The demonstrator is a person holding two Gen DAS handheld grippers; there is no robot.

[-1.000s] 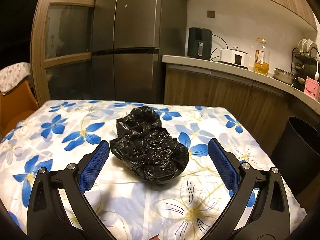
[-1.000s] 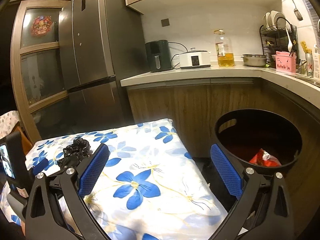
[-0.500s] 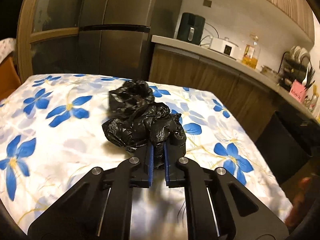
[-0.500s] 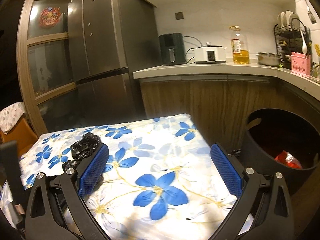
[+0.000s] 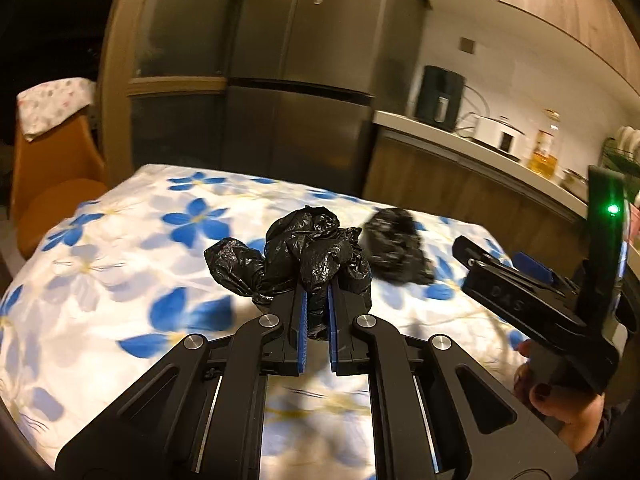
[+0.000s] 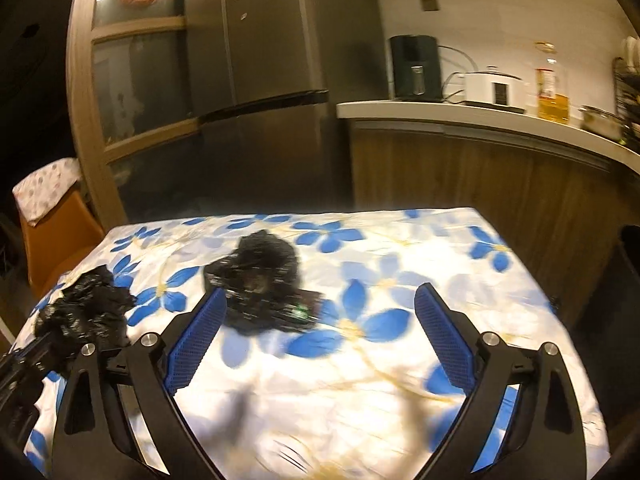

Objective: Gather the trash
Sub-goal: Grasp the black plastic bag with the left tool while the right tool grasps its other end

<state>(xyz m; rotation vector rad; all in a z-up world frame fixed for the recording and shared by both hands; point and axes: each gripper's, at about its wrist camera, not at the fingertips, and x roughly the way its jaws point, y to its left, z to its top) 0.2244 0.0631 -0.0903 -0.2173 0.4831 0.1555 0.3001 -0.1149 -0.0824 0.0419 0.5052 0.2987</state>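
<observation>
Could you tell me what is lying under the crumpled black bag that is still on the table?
The second black bag rests on the floral tablecloth, away from the bag pinched by the left gripper. Whatever lies beneath it is covered.

the left gripper (image 5: 317,316) is clamped on a crumpled black plastic bag (image 5: 296,260) above the flowered table (image 5: 120,280). a second black bag (image 5: 396,250) lies nearer the table's right edge, beside the right gripper (image 5: 516,280).
</observation>
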